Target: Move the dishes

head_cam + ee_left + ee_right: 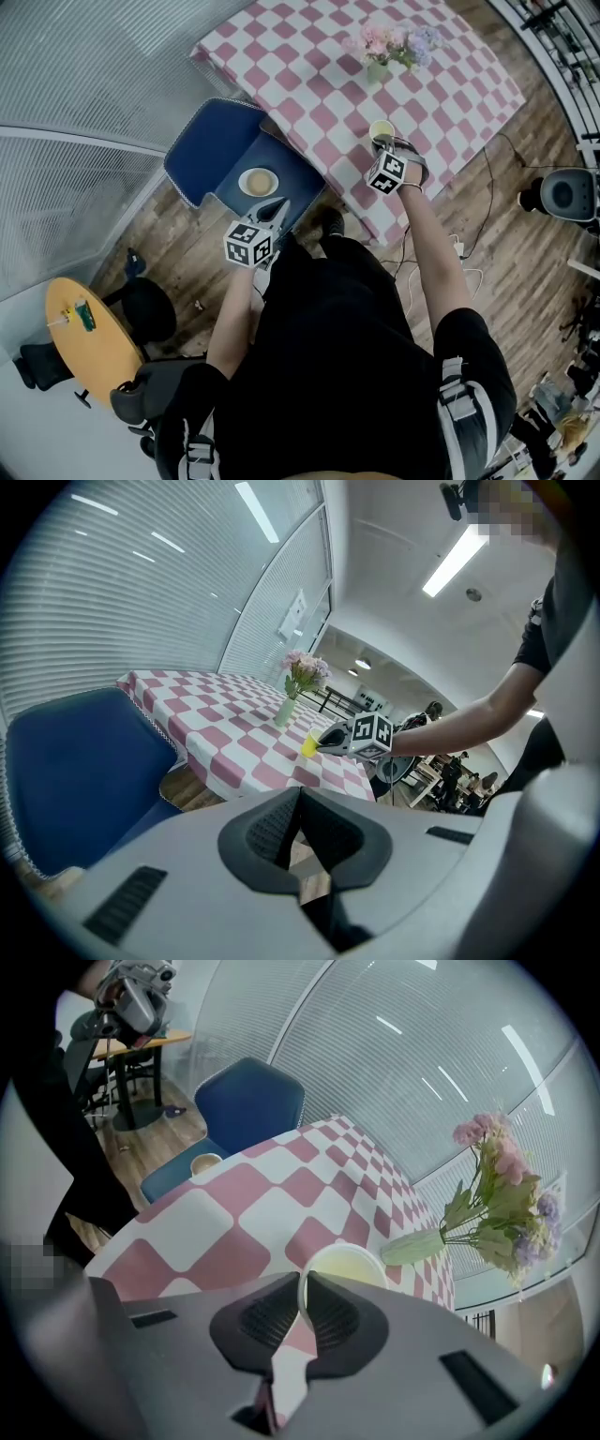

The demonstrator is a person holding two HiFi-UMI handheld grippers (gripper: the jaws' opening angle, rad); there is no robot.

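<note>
A pale yellow cup [382, 128] stands on the pink-and-white checked table [319, 84], near its front edge. My right gripper [383, 143] is shut on the cup's near rim [342, 1265], one jaw inside and one outside. A small white plate [258, 181] with something tan on it lies on the seat of the blue chair [202, 150]. Just in front of that plate, my left gripper [280, 206] hovers shut and holds nothing. From the left gripper view, the cup [309, 744] and the right gripper [330, 739] show across the table.
A green vase of pink and purple flowers [380, 56] stands behind the cup. A round yellow side table [89, 342] and a black stool [150, 309] are on the wood floor to the left. Cables [459, 248] and a round black device [567, 194] lie to the right.
</note>
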